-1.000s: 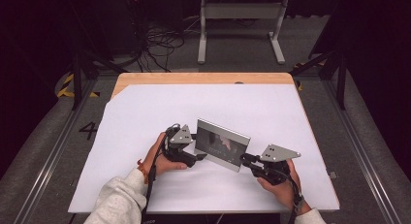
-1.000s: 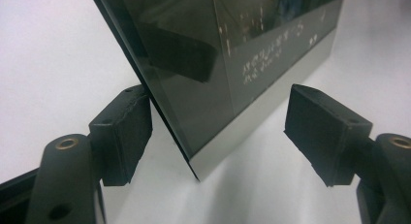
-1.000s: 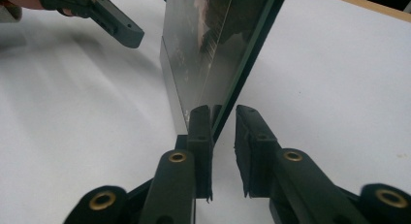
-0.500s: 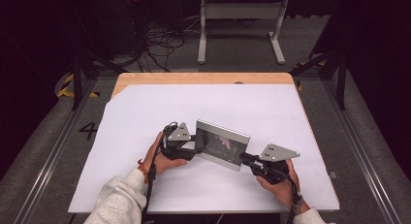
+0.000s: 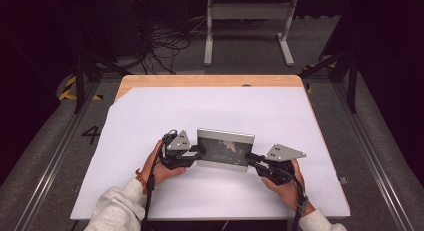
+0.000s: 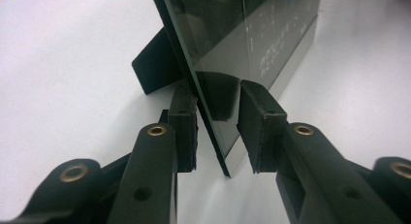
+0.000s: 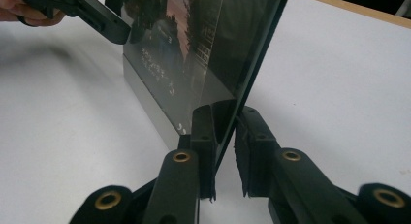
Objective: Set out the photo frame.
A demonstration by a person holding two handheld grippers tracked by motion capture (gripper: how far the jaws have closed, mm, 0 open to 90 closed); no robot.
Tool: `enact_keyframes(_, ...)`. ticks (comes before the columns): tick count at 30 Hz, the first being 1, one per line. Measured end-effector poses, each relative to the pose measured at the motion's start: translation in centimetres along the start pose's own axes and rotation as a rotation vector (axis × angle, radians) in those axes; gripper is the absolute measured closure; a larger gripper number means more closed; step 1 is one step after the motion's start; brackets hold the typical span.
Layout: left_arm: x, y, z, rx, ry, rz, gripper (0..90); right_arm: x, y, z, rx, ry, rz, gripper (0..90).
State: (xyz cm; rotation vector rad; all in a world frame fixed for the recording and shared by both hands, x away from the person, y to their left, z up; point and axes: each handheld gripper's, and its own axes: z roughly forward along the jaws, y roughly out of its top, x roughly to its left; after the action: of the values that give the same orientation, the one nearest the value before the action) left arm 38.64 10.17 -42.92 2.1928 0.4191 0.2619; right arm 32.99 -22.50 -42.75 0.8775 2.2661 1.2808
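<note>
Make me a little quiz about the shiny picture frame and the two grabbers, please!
1. True or false: the picture frame lies flat on the white table cover.
2. Which gripper has both pads pressed on the frame? A) left gripper B) right gripper C) neither
3. Fill in: behind the frame, a black ___ props it up.

Key
1. False: it stands upright.
2. B. The left gripper's jaws have just been closing around the frame's edge, but one pad is not yet on the glass.
3. stand
</note>
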Motion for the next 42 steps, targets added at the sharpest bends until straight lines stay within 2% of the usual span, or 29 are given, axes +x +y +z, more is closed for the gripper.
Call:
enact_keyframes(6, -0.3, -0.2, -0.3, 0.000, 0.001, -0.010, 71.1, -0.1, 0.2, 0.3, -0.001, 0.001, 0.001, 77.6)
enact_keyframes(8, -0.1, -0.5, -0.3, -0.009, -0.021, -0.030, 71.8, -0.2, 0.2, 0.5, 0.001, 0.008, 0.004, 76.9)
enact_keyframes(10, -0.1, -0.5, -0.2, -0.011, -0.023, -0.034, 71.9, -0.2, 0.2, 0.6, 0.005, 0.004, 0.001, 76.4)
enact_keyframes(18, -0.5, -0.8, 0.6, 0.026, -0.013, -0.012, 68.7, -0.1, 0.1, 0.8, 0.011, 0.007, -0.003, 75.8)
enact_keyframes(24, -0.5, -0.8, 0.5, 0.041, -0.014, -0.010, 69.5, 0.0, 0.1, 1.0, 0.020, 0.001, -0.008, 74.9)
enact_keyframes(26, -0.6, -0.7, 0.3, 0.054, -0.003, 0.006, 70.2, 0.0, 0.2, 1.1, 0.022, -0.002, -0.005, 74.7)
enact_keyframes(36, -0.7, -1.4, -0.4, 0.051, 0.006, -0.025, 72.6, 0.2, 0.5, 1.7, 0.022, 0.005, 0.006, 73.8)
enact_keyframes(42, -0.7, -1.5, -0.3, 0.047, 0.003, -0.023, 72.5, 0.3, 0.5, 1.8, 0.023, 0.005, 0.005, 73.5)
